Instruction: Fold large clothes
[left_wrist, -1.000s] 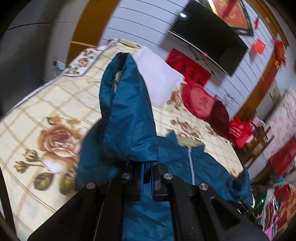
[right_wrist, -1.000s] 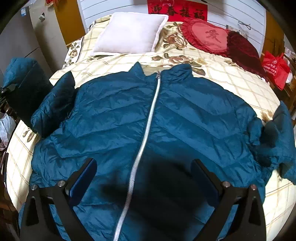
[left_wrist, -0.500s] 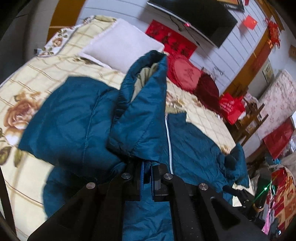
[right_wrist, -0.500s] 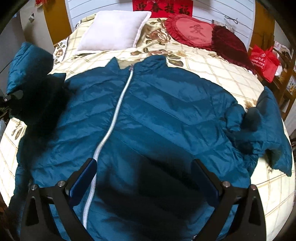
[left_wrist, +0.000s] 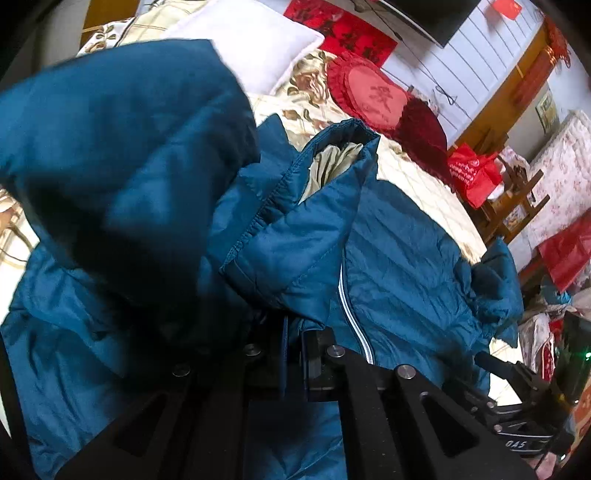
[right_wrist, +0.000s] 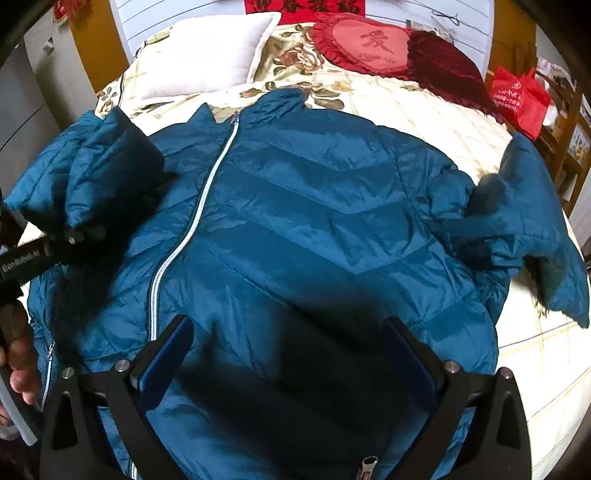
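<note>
A teal quilted jacket (right_wrist: 314, 229) with a white zipper (right_wrist: 192, 221) lies front-up, spread on the bed. My left gripper (left_wrist: 293, 354) is shut on the jacket's left sleeve (left_wrist: 295, 236), near its cuff, and holds it lifted over the jacket's left side. The sleeve also shows in the right wrist view (right_wrist: 99, 166), raised at the left. My right gripper (right_wrist: 288, 362) is open and empty, hovering above the jacket's lower front. The other sleeve (right_wrist: 528, 229) lies crumpled at the right edge of the bed.
The bed has a cream floral cover (right_wrist: 424, 107). A white pillow (right_wrist: 207, 55) and red heart cushions (right_wrist: 373, 40) lie at the head. A red bag (right_wrist: 517, 99) and a wooden rack stand at the right side. A TV hangs on the wall (left_wrist: 436, 14).
My left gripper has carried the sleeve rightward and inward, from beside the bed's left edge to over the jacket body. My right gripper stays open, and its view has drifted slightly right.
</note>
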